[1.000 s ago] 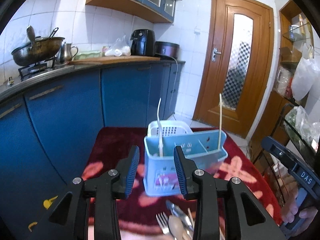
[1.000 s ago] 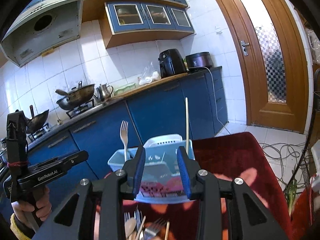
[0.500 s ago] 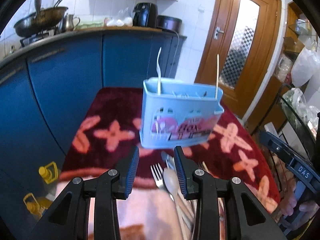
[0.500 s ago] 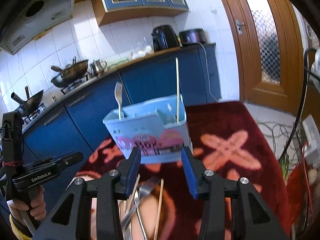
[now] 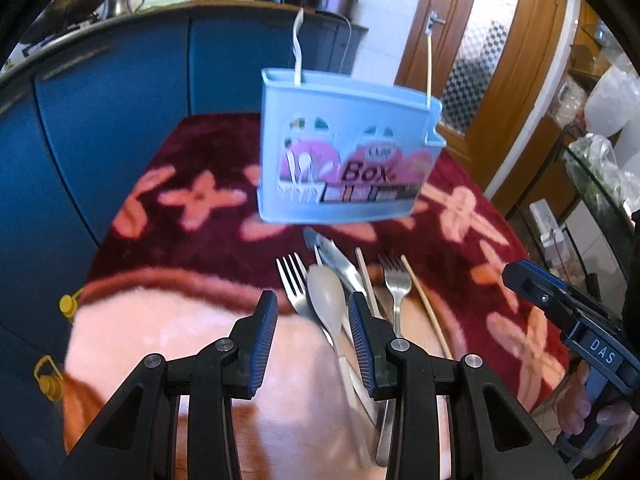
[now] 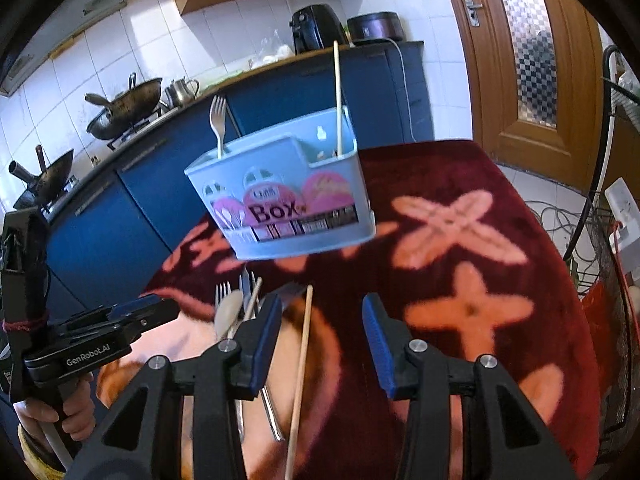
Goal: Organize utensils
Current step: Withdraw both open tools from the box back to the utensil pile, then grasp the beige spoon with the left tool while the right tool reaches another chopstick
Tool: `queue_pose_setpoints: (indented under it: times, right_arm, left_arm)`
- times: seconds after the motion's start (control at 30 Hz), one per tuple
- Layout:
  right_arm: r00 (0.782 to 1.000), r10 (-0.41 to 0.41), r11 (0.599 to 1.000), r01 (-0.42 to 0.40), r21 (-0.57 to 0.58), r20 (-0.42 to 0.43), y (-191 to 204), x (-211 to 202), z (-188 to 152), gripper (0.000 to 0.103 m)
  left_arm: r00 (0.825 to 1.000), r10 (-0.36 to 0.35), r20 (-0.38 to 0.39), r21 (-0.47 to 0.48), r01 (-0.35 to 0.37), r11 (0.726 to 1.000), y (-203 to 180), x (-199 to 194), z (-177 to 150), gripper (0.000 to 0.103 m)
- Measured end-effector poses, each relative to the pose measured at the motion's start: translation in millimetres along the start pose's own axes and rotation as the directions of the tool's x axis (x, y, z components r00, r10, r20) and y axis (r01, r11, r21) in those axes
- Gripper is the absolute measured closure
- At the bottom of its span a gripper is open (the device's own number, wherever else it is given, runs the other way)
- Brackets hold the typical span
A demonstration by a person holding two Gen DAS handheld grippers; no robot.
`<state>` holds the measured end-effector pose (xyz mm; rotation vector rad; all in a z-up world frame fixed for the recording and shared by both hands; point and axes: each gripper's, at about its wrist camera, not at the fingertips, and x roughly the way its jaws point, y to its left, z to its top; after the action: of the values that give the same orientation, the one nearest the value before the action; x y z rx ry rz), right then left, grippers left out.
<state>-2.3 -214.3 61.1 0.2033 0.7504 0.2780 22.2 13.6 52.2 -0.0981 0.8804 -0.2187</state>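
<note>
A light blue utensil box [image 5: 344, 160] marked "Box" stands on the red flowered cloth [image 5: 192, 216]; it also shows in the right wrist view [image 6: 280, 204]. A fork [image 6: 218, 124] and a chopstick [image 6: 338, 96] stand in it. Loose utensils lie in front of it: a white spoon [image 5: 326, 296], two forks [image 5: 294, 280], a knife [image 5: 340, 264] and chopsticks [image 5: 424, 304]. My left gripper [image 5: 312, 340] is open just above the spoon. My right gripper [image 6: 322, 340] is open beside a lone chopstick [image 6: 302, 364].
Blue kitchen cabinets [image 5: 120, 80] run behind the table, with woks [image 6: 128, 108] and a kettle on the counter. A wooden door [image 6: 532, 60] is at the right. A wire rack and cables [image 6: 600, 240] stand off the table's right edge.
Both grippers have tilted down and come lower toward the loose utensils. The right gripper's jaws have opened wider. The box has not moved.
</note>
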Motion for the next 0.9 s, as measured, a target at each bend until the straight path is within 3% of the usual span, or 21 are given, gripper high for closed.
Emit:
queue_pose_setpoints:
  times: [0.43,0.63,0.9]
  right_arm:
    - [0.997,0.012,1.0,-0.01,0.029,-0.081,-13,20,-16,0.057]
    - [0.995,0.014,0.999,-0.01,0.043,-0.095,-18,25,-18,0.057]
    - [0.993,0.025,0.998,-0.018,0.053,-0.117,-20,32,-21,0.057]
  left_arm:
    - [0.998,-0.015,-0.056,0.002,0.015,1.0,-5,41,-10,0.066]
    - [0.996,-0.062,-0.058,-0.011,0.062,0.998,-5,46,-12,0.088]
    - [0.997,-0.05,-0.061,-0.009,0.049,0.999,-8,50,-11,0.086]
